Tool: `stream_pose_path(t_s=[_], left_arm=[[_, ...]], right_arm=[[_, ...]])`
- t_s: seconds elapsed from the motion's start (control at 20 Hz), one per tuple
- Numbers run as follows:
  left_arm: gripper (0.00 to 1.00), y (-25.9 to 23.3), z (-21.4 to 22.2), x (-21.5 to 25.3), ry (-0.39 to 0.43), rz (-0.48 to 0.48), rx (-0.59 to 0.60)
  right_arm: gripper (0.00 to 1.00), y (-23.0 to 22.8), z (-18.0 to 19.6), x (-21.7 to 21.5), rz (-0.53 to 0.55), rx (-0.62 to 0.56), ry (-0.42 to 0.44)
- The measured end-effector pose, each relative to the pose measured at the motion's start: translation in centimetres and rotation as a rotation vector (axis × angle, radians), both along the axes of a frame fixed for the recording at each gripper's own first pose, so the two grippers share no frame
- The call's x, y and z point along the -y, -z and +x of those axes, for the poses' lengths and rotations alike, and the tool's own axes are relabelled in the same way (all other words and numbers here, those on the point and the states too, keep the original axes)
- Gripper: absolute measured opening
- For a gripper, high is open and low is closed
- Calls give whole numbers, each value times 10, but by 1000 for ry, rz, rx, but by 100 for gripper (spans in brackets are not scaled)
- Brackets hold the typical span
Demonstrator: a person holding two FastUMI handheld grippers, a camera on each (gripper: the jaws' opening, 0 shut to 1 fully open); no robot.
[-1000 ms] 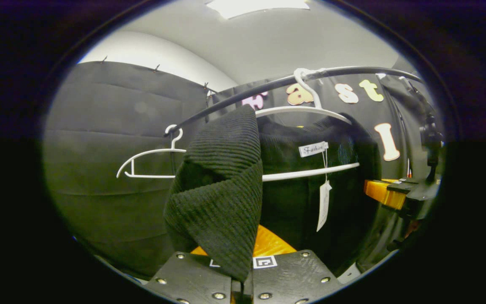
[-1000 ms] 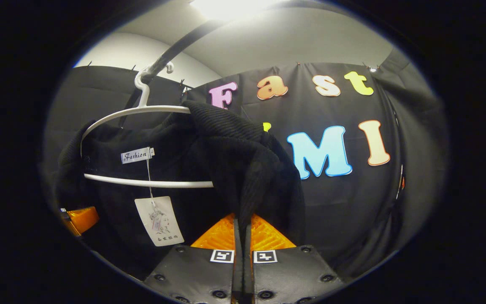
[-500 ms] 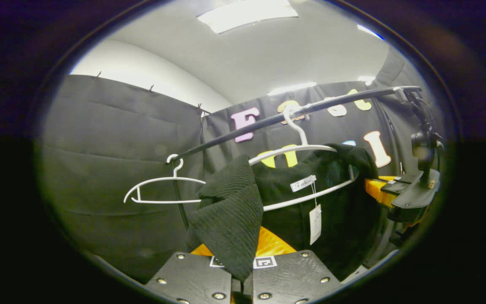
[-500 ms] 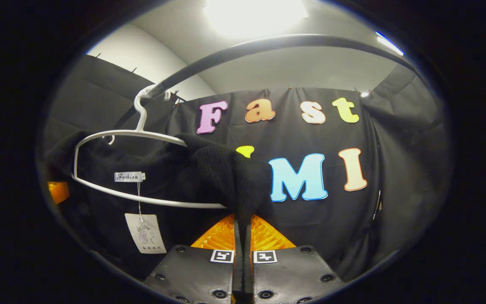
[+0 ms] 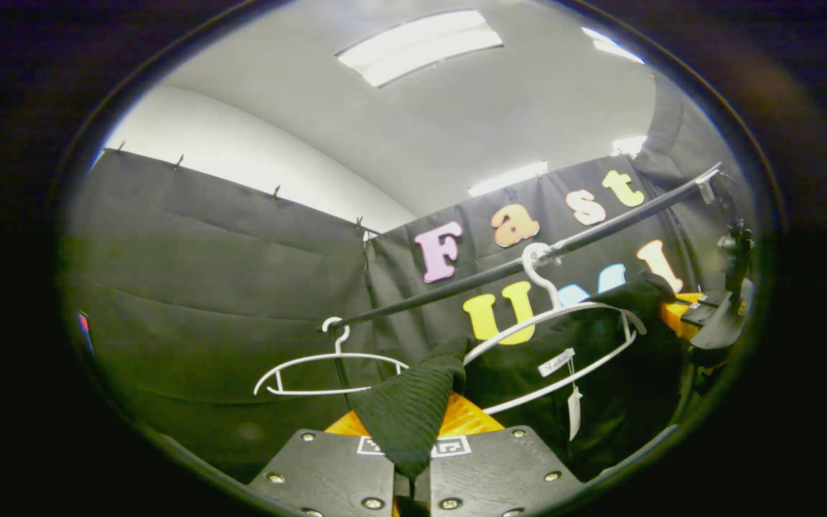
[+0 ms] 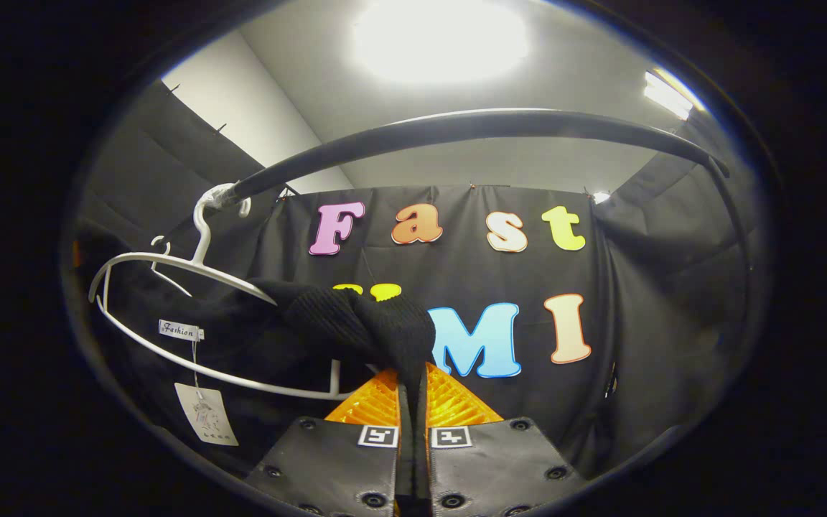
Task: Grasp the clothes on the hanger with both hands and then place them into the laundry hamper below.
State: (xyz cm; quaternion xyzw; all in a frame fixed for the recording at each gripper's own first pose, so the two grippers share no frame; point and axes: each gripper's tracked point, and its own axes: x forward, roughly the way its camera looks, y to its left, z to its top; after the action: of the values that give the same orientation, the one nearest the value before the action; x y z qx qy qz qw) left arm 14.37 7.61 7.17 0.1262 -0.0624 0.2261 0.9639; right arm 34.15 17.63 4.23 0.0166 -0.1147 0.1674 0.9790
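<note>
**Both grippers clamped on black knit garment, half off hanger**

Nearest in the left gripper view we see the left gripper (image 5: 411,470), fingers together on a ribbed fold of the black garment (image 5: 413,409); cloth runs down between the two finger plates. In the right gripper view the right gripper (image 6: 412,402) is likewise pressed closed on a bunched shoulder of the same garment (image 6: 377,330), cloth pinched between the fingers.

Just beyond, we see the garment draped low across the white hanger (image 5: 564,337), body hanging below the hanger's lower bar, white neck label and paper swing tag (image 6: 205,422) dangling. Hanger is tilted, its hook on the dark rail (image 5: 528,262). In the left gripper view the right gripper (image 5: 708,319) sits at the garment's far shoulder.

Farther along the rail, we see a bare second white hanger (image 5: 331,362), apart from the garment. Behind: black cloth wall (image 6: 643,287), then white ceiling with lit panels (image 5: 421,47).
</note>
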Motion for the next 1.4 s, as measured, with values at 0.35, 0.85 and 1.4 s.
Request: stream_pose_path(t_s=[0.35,0.85,1.4], left_arm=[[2,-11,8,-52,-20,30,14],[2,32,49,-95,102,22,-61],[3,87,24,-91,193,-19,-135]], right_arm=[[2,-14,17,14,-52,97,54],[2,23,46,8,-88,19,37],[2,81,61,1,-124,-140,-19]])
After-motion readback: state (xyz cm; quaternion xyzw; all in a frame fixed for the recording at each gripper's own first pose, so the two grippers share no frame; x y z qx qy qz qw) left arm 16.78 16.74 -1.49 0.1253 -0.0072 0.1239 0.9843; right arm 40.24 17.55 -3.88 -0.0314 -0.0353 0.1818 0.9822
